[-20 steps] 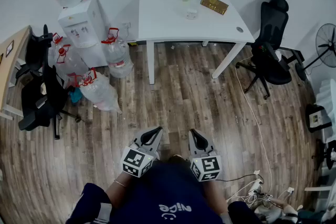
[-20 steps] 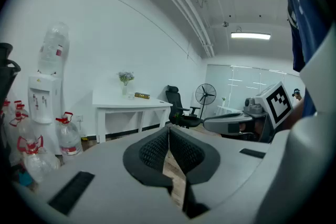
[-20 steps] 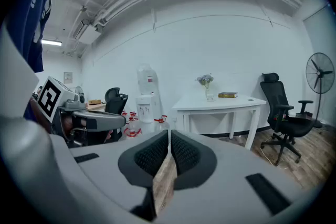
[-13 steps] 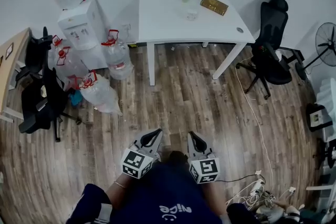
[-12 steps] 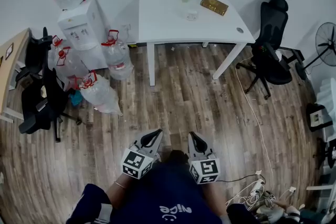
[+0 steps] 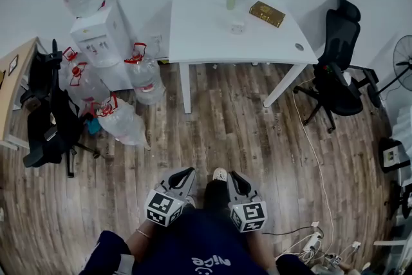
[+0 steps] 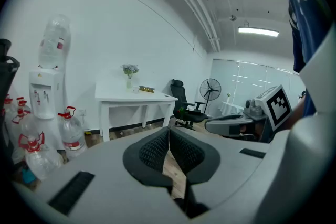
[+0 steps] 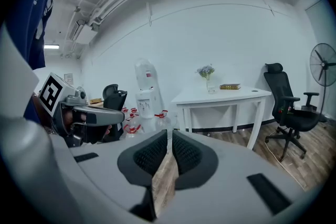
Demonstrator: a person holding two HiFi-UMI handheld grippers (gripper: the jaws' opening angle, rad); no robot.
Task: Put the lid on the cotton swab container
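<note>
Mid-step toward the white table (image 6: 199,35), which looms slightly larger than a moment ago: left gripper (image 6: 185,173) and right gripper (image 6: 234,176) both closed and empty, well short of it, a shoe (image 6: 219,174) newly showing between them. A small container (image 6: 237,27) stands on the table, its lid indistinguishable.

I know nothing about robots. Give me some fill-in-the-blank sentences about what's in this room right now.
The left tongs and right tongs are both ____, with nothing between them.
The vase on the table holds ____.
The chair next to the table is ____.
The water jugs have ____ caps.
Missing words: shut; flowers; black; red.
</note>
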